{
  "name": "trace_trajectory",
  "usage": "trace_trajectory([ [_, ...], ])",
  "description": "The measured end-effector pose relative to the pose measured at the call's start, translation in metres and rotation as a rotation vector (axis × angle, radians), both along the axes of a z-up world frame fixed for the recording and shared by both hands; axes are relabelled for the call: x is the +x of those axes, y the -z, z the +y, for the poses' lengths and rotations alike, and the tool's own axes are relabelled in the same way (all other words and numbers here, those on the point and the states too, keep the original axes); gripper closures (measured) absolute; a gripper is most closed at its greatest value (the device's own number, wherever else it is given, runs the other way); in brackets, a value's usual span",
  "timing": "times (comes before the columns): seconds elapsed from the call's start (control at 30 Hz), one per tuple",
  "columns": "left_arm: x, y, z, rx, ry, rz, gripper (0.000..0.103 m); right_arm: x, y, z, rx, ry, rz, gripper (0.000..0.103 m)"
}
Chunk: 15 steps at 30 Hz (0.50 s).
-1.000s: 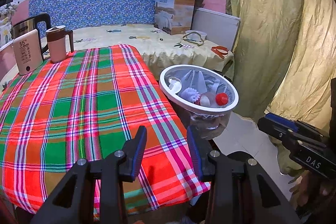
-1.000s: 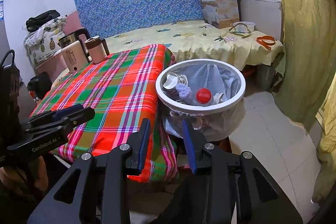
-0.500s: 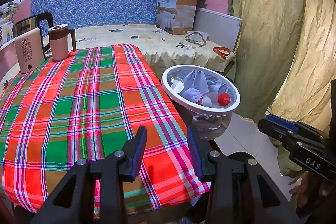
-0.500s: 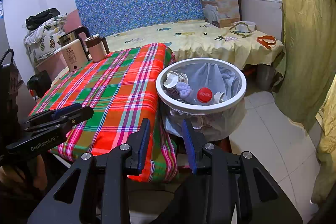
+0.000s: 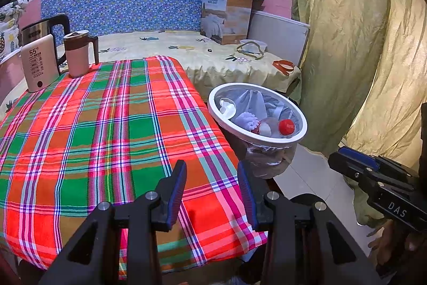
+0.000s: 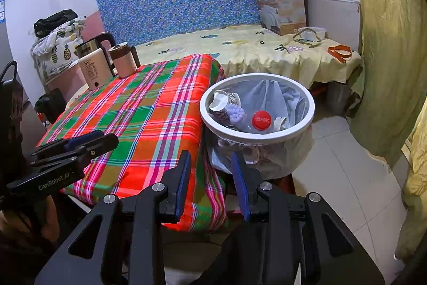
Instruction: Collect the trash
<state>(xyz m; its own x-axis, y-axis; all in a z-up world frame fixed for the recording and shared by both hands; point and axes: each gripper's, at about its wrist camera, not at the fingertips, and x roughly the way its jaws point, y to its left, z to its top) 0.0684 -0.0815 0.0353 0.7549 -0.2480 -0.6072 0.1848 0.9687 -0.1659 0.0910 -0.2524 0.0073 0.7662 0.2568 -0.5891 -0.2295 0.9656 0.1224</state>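
The left gripper (image 5: 210, 188) hangs above the near edge of the table (image 5: 106, 130), which is covered by a red, green and pink plaid cloth. Its jaws stand partly apart with nothing between them; only the cloth shows through the gap. The right gripper (image 6: 210, 178) hangs off the table's near right corner, its jaws also parted, a little narrower, and holding nothing. In the left wrist view the right gripper appears from the side at the far right, over the tiled floor (image 5: 315, 178), with part of a hand (image 5: 387, 242) below it.

The white-rimmed trash bin (image 6: 307, 108) stands just off the table's right edge, lined with a clear plastic bag (image 6: 267, 95). The collected trash lies inside it: a plastic bottle with a red cap (image 6: 261, 120), a crumpled paper cup (image 6: 222, 100), and a pale bumpy lump (image 6: 236, 112) between them.

At the table's far left corner stand a beige thermos marked 55 (image 5: 40, 66), a pink mug with a brown lid (image 5: 78, 55) and, behind them, a steel kettle (image 5: 40, 30). Beyond the table's far edge lies a bed (image 5: 186, 55) with a yellow sheet, carrying a cardboard box (image 5: 226, 15), a small white bowl (image 5: 253, 44) and an orange strap (image 5: 283, 66). Olive curtains (image 5: 347, 44) hang on the right.
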Motion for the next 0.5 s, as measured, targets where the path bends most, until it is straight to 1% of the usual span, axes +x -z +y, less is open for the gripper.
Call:
trace_trajectory([
  [0.5, -0.0010, -0.0005, 0.0016, -0.001, -0.005, -0.002, 0.062, -0.0005, 0.0005, 0.0010, 0.000, 0.000, 0.002, 0.069],
])
